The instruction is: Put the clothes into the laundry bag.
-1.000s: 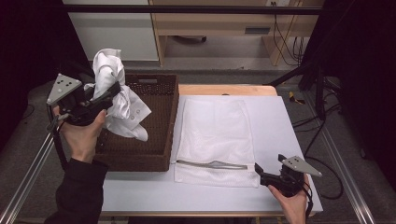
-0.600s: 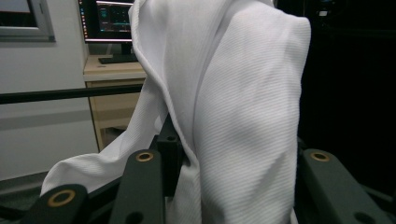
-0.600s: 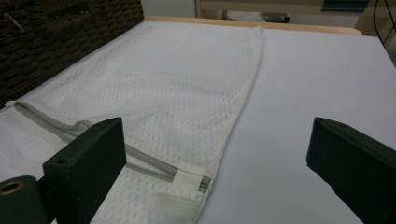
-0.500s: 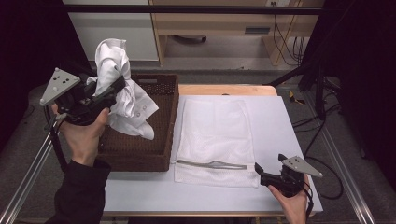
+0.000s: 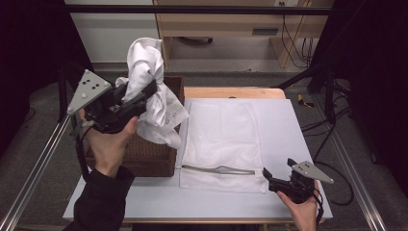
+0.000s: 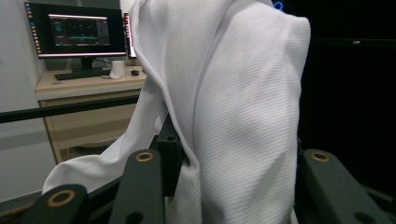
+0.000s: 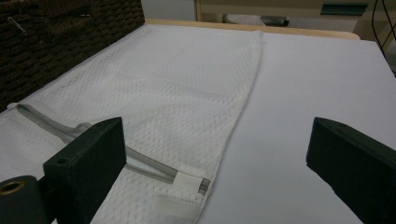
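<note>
My left gripper [image 5: 144, 96] is raised above the dark wicker basket [image 5: 144, 161], shut on a white ribbed garment [image 5: 151, 84]. The garment bunches above the jaws and hangs down over the basket's right rim. In the left gripper view the garment [image 6: 233, 102] drapes between the two black jaws of the left gripper [image 6: 233, 186]. A white mesh laundry bag [image 5: 223, 130] lies flat on the table, its grey zipper [image 5: 219, 169] along the near edge. My right gripper [image 5: 269, 180] rests open by the bag's near right corner. The right gripper view shows the bag [image 7: 154, 88] and zipper [image 7: 140, 163] ahead of the right gripper [image 7: 215, 158].
The white table top [image 5: 298, 125] has bare room right of the bag. Behind the table stand a wooden bench [image 5: 231, 29] and trailing cables [image 5: 332, 110]. A metal rail [image 5: 38, 163] runs along the left side. Monitors [image 6: 77, 32] sit on a desk.
The left gripper has lifted the white garment higher out of the basket and carried it to the right, toward the mesh bag. The right gripper has stayed where it was.
</note>
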{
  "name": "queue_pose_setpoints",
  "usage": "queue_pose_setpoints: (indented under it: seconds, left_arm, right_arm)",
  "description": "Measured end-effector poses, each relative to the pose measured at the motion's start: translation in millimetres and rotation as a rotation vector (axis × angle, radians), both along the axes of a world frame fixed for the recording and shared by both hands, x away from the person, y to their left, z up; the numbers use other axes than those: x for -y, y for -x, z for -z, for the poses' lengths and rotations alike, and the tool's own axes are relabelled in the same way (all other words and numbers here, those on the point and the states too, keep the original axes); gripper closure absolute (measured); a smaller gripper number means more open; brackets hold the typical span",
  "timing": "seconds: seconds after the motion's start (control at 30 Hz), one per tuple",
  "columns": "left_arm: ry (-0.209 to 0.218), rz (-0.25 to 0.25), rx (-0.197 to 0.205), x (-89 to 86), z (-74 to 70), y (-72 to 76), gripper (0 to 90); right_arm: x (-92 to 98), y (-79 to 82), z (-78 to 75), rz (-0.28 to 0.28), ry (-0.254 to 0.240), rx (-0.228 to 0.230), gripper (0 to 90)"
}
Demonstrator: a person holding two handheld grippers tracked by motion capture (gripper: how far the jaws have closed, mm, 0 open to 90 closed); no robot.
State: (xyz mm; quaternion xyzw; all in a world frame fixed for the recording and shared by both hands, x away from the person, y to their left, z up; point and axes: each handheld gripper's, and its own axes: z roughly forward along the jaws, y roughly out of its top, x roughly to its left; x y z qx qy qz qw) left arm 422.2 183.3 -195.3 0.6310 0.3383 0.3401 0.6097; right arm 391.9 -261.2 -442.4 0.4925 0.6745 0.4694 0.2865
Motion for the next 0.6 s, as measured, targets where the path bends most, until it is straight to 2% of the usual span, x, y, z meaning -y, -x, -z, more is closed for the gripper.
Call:
queue_pose_setpoints:
  seconds: [0.03, 0.13, 0.2, 0.23, 0.33, 0.37, 0.43, 0.47, 0.5, 0.57, 0.6]
  left_arm:
    - [0.0, 0.02, -0.012, 8.4, 0.7, 2.1, 57.8]
    - [-0.008, 0.036, -0.011, 17.8, 1.5, 2.8, 57.8]
    - [-0.016, 0.063, -0.013, 31.9, 4.2, 2.4, 57.8]
    - [-0.016, 0.063, -0.013, 31.9, 4.2, 2.4, 57.8]
    - [-0.03, 0.099, -0.024, 51.2, 11.3, 0.1, 57.7]
    - [-0.03, 0.099, -0.024, 51.2, 11.3, 0.1, 57.7]
    - [-0.047, 0.125, -0.04, 67.5, 19.4, -2.7, 57.7]
    - [-0.06, 0.131, -0.033, 74.1, 23.2, -4.7, 57.7]
    - [-0.06, 0.131, -0.033, 74.1, 23.2, -4.7, 57.6]
    - [-0.081, 0.153, -0.053, 89.4, 34.7, -9.0, 57.7]
    - [-0.081, 0.153, -0.053, 89.4, 34.7, -9.0, 57.7]
  right_arm:
    - [0.1, 0.0, 0.1, 0.001, -0.001, 0.001, 5.4]
    - [0.5, -0.1, 0.2, 0.0, 0.001, 0.001, 5.4]
    - [0.9, 0.4, -0.3, 0.0, -0.001, 0.003, 5.4]
    - [0.9, 0.4, -0.3, 0.0, -0.001, 0.003, 5.4]
    - [2.4, 1.1, -1.2, 0.0, -0.003, 0.004, 5.7]
    - [2.4, 1.1, -1.2, 0.0, -0.003, 0.004, 5.7]
    - [3.7, 1.0, -1.0, 0.001, 0.002, 0.009, 5.8]
    - [4.2, 1.0, -1.1, 0.001, 0.004, 0.011, 5.8]
    - [4.2, 1.0, -1.1, 0.001, 0.004, 0.011, 5.8]
    - [4.5, 2.3, -2.2, 0.003, -0.013, 0.006, 6.0]
    - [5.1, 2.6, -2.5, 0.004, -0.011, 0.009, 6.2]
